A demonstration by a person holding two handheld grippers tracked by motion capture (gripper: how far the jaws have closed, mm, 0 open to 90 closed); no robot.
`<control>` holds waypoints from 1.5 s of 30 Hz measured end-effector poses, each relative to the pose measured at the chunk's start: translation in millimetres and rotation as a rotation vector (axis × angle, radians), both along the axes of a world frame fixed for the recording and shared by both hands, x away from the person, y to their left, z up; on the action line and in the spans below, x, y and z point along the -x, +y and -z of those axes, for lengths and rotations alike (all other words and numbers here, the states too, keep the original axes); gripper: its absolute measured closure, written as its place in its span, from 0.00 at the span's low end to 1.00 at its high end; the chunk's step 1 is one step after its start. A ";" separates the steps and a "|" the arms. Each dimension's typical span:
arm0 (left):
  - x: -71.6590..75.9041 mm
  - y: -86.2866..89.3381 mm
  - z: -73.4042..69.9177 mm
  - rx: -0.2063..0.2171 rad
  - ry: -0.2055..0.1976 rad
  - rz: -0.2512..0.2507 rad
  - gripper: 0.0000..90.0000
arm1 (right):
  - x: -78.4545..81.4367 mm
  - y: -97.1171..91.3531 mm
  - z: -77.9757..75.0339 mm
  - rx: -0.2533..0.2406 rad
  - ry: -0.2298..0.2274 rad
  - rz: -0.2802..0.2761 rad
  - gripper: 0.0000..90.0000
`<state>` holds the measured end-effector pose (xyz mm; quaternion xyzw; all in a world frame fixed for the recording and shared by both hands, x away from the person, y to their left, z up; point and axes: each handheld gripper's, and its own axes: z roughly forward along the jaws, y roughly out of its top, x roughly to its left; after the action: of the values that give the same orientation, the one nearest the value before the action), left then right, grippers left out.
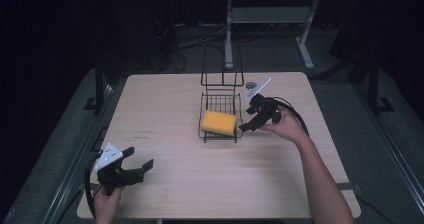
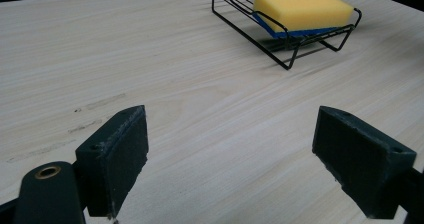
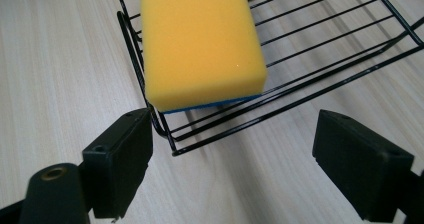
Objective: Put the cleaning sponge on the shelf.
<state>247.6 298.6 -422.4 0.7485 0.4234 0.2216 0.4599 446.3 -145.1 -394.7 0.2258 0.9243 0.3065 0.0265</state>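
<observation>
**Right tongs beside sponge in wire rack, left tongs idle**

High view: yellow sponge [image 1: 218, 122] lies in the black wire rack [image 1: 220, 104] near the middle of the counter [image 1: 165, 104], toward the rack's near-left part, its near edge resting on the front rim. Right tongs [image 1: 248, 126] sit just beside the rack's right side, jaws pointing at the sponge, not touching it as far as I can tell. Left tongs [image 1: 136, 160] hover over the near-left corner of the counter, well apart from the rack, jaws spread, holding nothing.

Left gripper view: both jaws wide apart over bare wood. Rack and sponge sit farther off at top; the sponge shows a blue underside layer and lies tilted on the front wire.

Right gripper view: jaws spread, nothing between them but the rack's corner wire and counter. The sponge's near end is just ahead of the jaws, slightly toward the left jaw, overhanging the rim.

Judgement: the step looks like either closing in on the sponge or backing off from it; I cannot tell which. If grasping, shift the right tongs so the sponge's narrow width sits centred between the jaws, come in above the rim wire so no jaw catches it, and squeeze on the yellow foam sides. Soft foam compresses, so close firmly. Lift straight up or the light rack may drag along.
</observation>
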 end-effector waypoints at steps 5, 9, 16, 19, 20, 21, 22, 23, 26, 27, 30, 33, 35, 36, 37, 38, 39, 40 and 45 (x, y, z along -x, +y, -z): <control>0.5 0.0 -0.5 0.005 -0.004 0.003 0.16 | 2.0 -4.9 1.3 0.015 0.004 0.013 0.18; 0.4 0.5 -0.9 0.005 -0.005 0.002 0.16 | 2.8 -8.3 1.4 0.034 0.004 0.016 0.18; 0.4 0.4 -1.2 0.003 -0.004 0.002 0.16 | 2.8 -17.1 0.6 0.040 0.009 0.044 0.18; 0.5 1.1 -1.2 0.004 -0.004 0.000 0.16 | 3.0 -21.3 1.1 0.038 0.009 0.057 0.18; 0.6 1.2 -1.1 0.004 -0.005 0.000 0.16 | 3.4 -22.7 1.3 0.039 0.014 0.063 0.18; 0.7 1.1 -1.1 0.005 -0.004 0.000 0.16 | 3.4 -23.9 2.3 0.040 0.014 0.063 0.18; 1.0 0.8 -1.0 0.004 -0.004 -0.001 0.16 | 4.0 -24.6 3.0 0.044 0.017 0.070 0.18; 1.2 0.6 -0.9 0.004 -0.006 0.002 0.16 | 4.3 -25.8 4.0 0.050 0.017 0.072 0.18; 1.8 0.0 -1.0 0.003 -0.006 0.002 0.16 | 5.7 -28.6 6.9 0.053 0.022 0.080 0.18; 1.9 0.1 -1.3 0.006 -0.006 0.003 0.16 | 6.1 -29.1 7.5 0.056 0.023 0.083 0.18; 1.8 -0.2 -1.0 0.004 -0.006 0.003 0.16 | 8.0 -32.7 9.3 0.058 0.029 0.088 0.18; 1.7 -0.4 -1.1 0.006 -0.007 0.002 0.16 | 10.1 -37.2 9.0 0.060 0.027 0.093 0.18; 1.4 -0.6 -1.0 0.004 -0.006 0.002 0.16 | 11.3 -40.2 8.9 0.053 0.026 0.097 0.18; 1.2 -0.7 -0.9 0.001 -0.004 0.003 0.16 | 12.8 -41.4 8.4 0.053 0.028 0.097 0.18; 1.2 -0.8 -0.8 0.000 -0.004 0.003 0.16 | 13.7 -42.4 8.3 0.054 0.023 0.095 0.18; 1.3 -1.1 -0.7 0.000 -0.004 0.004 0.16 | 14.7 -43.1 8.1 0.056 0.024 0.099 0.18; 1.4 -1.2 -0.8 0.000 -0.004 0.005 0.16 | 15.3 -44.5 8.2 0.056 0.022 0.098 0.18; 1.4 -1.3 -0.8 0.000 -0.005 0.004 0.16 | 16.3 -46.3 8.2 0.055 0.021 0.101 0.18; 1.2 -1.6 -0.7 0.000 -0.003 0.004 0.16 | 21.0 -53.2 9.0 0.055 0.021 0.107 0.18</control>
<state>246.4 297.0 -421.7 0.7490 0.4210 0.2217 0.4611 425.3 -198.2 -403.7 0.2773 0.9193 0.2766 0.0392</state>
